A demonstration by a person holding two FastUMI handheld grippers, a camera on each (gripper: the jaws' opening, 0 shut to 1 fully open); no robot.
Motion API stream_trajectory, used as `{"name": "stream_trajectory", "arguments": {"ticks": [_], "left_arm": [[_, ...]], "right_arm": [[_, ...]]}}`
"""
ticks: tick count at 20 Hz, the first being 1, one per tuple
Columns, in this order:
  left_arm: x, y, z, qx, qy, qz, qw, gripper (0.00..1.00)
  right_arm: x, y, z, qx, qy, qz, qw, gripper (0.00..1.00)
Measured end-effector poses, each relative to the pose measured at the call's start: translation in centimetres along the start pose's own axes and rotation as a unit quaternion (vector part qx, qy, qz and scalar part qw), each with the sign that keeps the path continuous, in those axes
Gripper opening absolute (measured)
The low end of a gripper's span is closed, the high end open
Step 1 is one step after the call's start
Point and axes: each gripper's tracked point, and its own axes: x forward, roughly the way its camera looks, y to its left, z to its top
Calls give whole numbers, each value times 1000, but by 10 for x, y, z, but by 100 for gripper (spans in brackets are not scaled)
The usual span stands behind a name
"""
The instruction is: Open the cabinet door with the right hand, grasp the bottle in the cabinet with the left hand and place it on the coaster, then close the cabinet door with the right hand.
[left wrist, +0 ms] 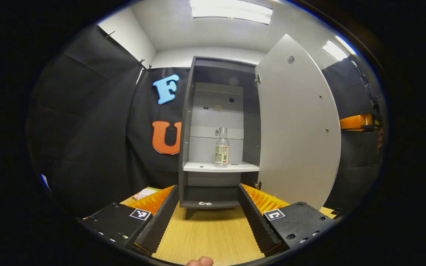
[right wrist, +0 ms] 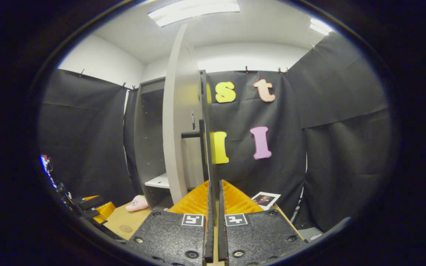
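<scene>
The grey cabinet (left wrist: 187, 122) stands with its door (left wrist: 298, 122) swung wide to the right. A clear bottle (left wrist: 222, 147) with a label stands upright on the white shelf (left wrist: 202, 167) inside. My left gripper (left wrist: 208, 188) is open, low over the wooden table and well short of the bottle. In the right gripper view the door (right wrist: 178, 122) is seen edge-on. Its dark edge strip runs down between the fingertips of my right gripper (right wrist: 215, 181), which is shut on it. A small round coaster (right wrist: 125, 228) lies on the table at lower left.
A pink soft object (right wrist: 138, 203) lies on the table (left wrist: 209, 236) beside the cabinet's foot. A photo card (right wrist: 266, 199) rests near the black cloth wall. My left gripper (right wrist: 91, 207) shows at the far left of the right gripper view. My right gripper (left wrist: 357, 122) shows past the door's free edge.
</scene>
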Motion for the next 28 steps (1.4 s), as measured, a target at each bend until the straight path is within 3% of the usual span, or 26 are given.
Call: {"name": "stream_trajectory", "arguments": {"ticks": [3,4,5,6,8,14,21,25,28], "left_arm": [[3,-4,2,-3,-1,-6,1000,95],[4,-5,2,-3,-3,-8,1000,95],[4,-6,2,-3,-3,-10,1000,95],[3,-8,3,-2,-2,-11,1000,95],[3,-9,4,-3,-5,-11,1000,95],[4,-9,13,-8,-15,-13,1000,95],[36,-38,51,-28,-41,-58,997,95],[68,-52,62,5,-40,-81,996,95],[97,-69,60,-14,-16,-98,995,95]], "right_arm": [[-6,-10,-11,-7,1,-16,1000,10],[-8,-11,-15,-9,1,-19,1000,29],[-8,-14,-19,-12,3,-24,1000,33],[-8,-16,-22,-14,7,-30,999,48],[-5,-19,-25,-14,8,-36,999,66],[2,-19,-34,15,8,-17,1000,95],[2,-17,-45,46,5,-15,999,96],[-1,-28,-53,16,8,-41,999,97],[-3,-26,-55,3,8,-43,999,96]]}}
